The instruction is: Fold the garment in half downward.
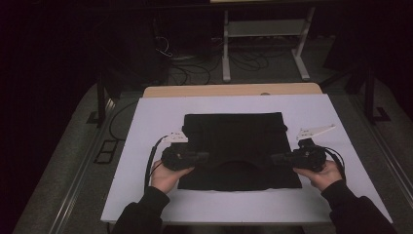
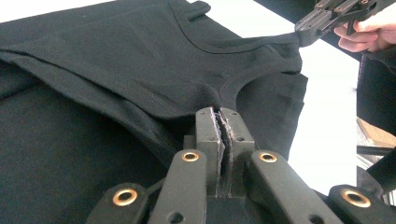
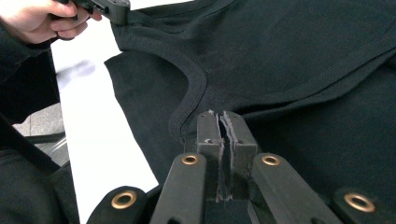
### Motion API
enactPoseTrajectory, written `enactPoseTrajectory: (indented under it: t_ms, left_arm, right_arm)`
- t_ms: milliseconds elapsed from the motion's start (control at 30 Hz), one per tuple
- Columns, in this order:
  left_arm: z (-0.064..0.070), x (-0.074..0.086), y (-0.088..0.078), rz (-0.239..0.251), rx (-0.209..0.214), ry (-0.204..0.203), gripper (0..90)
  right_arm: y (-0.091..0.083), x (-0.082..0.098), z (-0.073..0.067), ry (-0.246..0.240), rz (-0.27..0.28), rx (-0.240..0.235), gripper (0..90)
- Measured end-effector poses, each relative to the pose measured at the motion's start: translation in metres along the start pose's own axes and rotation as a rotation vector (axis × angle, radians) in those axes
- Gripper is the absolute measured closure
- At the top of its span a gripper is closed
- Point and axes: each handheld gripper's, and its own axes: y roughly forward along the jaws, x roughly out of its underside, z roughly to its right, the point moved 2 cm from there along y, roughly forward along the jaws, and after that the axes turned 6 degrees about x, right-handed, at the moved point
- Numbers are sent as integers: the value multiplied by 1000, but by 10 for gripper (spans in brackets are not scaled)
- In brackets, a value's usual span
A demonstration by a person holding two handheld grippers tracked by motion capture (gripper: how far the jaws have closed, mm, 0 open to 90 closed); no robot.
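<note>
A black sleeveless garment [image 1: 234, 134] lies on the white board [image 1: 146, 161], its upper part folded forward over the rest. My left gripper [image 1: 206, 157] points right and is shut on the cloth at one end of the curved neckline [image 2: 219, 46]. My right gripper [image 1: 274, 158] points left and is shut on the other end. In the left gripper view the closed jaws [image 2: 222, 115] pinch the hem, and the other gripper [image 2: 322, 18] nips the far shoulder. In the right gripper view the jaws [image 3: 222, 116] clamp the bound edge [image 3: 196, 88], and the other gripper [image 3: 112, 7] holds the opposite corner.
The board rests on a wooden table [image 1: 234, 90] whose far edge shows behind it. A white metal stand [image 1: 263, 29] and loose cables [image 1: 195, 73] sit on the dark floor beyond. White margins of board run on both sides of the garment and along the near edge.
</note>
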Motion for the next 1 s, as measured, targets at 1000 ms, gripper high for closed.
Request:
enactPoseTrajectory:
  t_ms: [1000]
  left_arm:
    - [18,18,-2,-69,3,14,857]
  right_arm:
    - [-6,23,-20,-2,-52,-26,852]
